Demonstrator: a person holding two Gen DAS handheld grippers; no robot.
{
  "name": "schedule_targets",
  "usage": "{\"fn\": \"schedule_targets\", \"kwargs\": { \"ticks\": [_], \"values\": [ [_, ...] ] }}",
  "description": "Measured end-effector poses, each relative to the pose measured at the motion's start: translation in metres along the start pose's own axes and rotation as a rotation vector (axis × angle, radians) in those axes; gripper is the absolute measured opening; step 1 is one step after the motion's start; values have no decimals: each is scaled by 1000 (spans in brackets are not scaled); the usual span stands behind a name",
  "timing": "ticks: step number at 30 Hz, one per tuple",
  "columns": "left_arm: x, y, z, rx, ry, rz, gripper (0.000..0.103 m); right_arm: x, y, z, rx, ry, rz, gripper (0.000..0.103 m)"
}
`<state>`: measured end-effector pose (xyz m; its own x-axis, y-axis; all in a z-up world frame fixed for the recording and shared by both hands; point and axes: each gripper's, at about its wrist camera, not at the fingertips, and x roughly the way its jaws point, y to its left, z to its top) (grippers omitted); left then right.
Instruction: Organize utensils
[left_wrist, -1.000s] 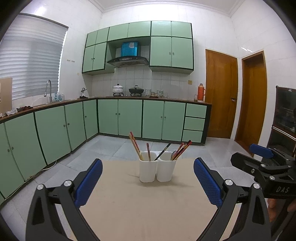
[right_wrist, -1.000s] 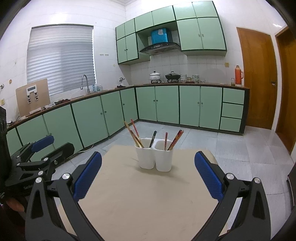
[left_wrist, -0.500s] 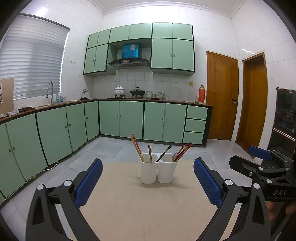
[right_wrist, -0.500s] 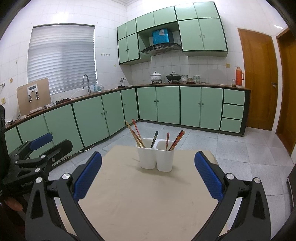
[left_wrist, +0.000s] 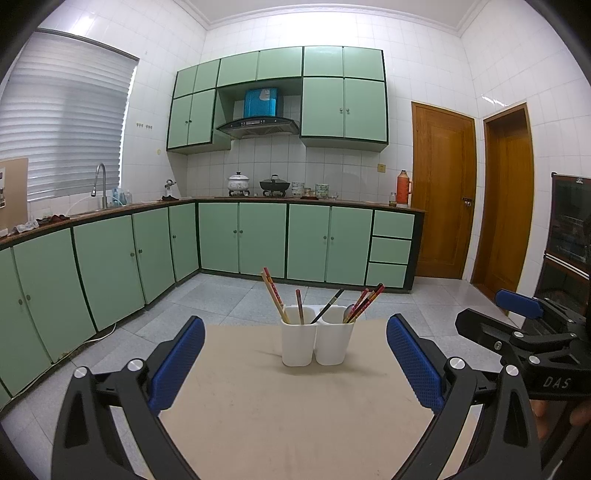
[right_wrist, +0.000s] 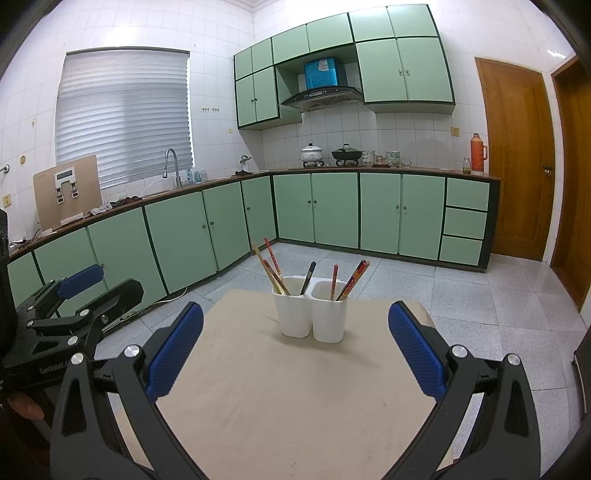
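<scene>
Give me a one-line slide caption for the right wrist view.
Open right claw faces two white utensil cups holding chopsticks on a beige table.

"DAS" is printed in pale letters on the black body of the right gripper (left_wrist: 517, 314), seen from the left wrist. Lettering on the left gripper (right_wrist: 92, 286) is only partly legible.

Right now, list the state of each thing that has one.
Left hand-held gripper: open, holding nothing.
Right hand-held gripper: open, holding nothing.
Left cup: upright on the table, holding utensils.
Right cup: upright, touching the left cup, holding utensils.
Cabinet doors: shut.
Door: shut.
</scene>
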<state>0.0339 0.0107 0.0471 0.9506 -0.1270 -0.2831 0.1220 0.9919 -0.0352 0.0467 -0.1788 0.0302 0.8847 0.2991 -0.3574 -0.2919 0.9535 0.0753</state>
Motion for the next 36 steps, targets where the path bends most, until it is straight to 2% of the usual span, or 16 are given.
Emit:
{"fn": "schedule_targets", "kwargs": {
  "ticks": [36],
  "values": [
    [-5,3,1,3,4,3,97,1,1,0,0,1,-1,97]
  ]
}}
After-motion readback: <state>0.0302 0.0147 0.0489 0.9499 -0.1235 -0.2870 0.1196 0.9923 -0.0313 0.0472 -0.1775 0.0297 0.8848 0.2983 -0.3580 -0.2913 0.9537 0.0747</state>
